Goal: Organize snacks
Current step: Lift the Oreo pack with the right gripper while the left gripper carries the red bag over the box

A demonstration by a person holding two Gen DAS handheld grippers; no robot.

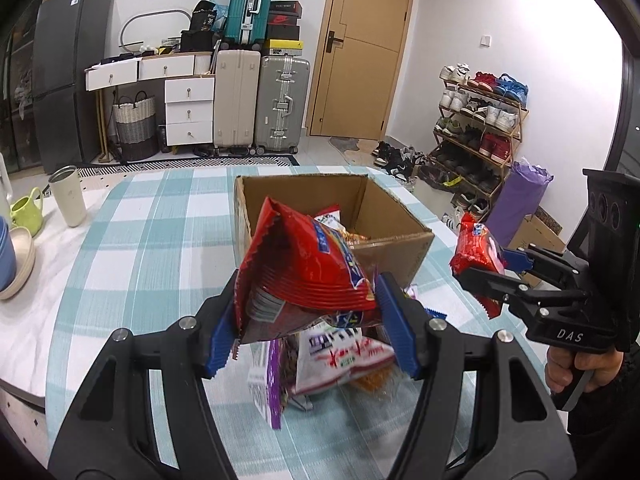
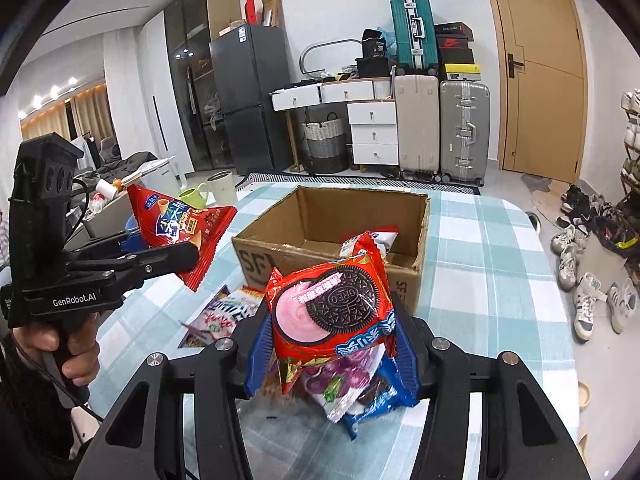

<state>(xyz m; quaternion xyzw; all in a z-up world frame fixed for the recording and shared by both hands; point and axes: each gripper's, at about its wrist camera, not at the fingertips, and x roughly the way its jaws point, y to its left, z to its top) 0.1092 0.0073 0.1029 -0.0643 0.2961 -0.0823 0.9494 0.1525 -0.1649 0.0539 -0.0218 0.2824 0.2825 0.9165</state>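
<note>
Both claws are pinching light, crinkly packets by their middles—left claw (image 1: 306, 316) gripping the red chip bag (image 1: 304, 268), right claw (image 2: 326, 350) the Oreo pack (image 2: 332, 312)—with the box (image 1: 400, 244) at twelve o'clock.

Looking down along the fingers from close above the desk (image 1: 120, 240), toward the box (image 1: 400, 248); box (image 2: 280, 256) shared by both.

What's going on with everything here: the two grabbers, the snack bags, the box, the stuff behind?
Left gripper: shut on red chip bag, lifted.
Right gripper: shut on Oreo pack, lifted.
Cardboard box: open, a few snacks inside.
Loose snack packets: lying on the table.
Door: closed.
Desk drawers: top ones pulled out.
</note>
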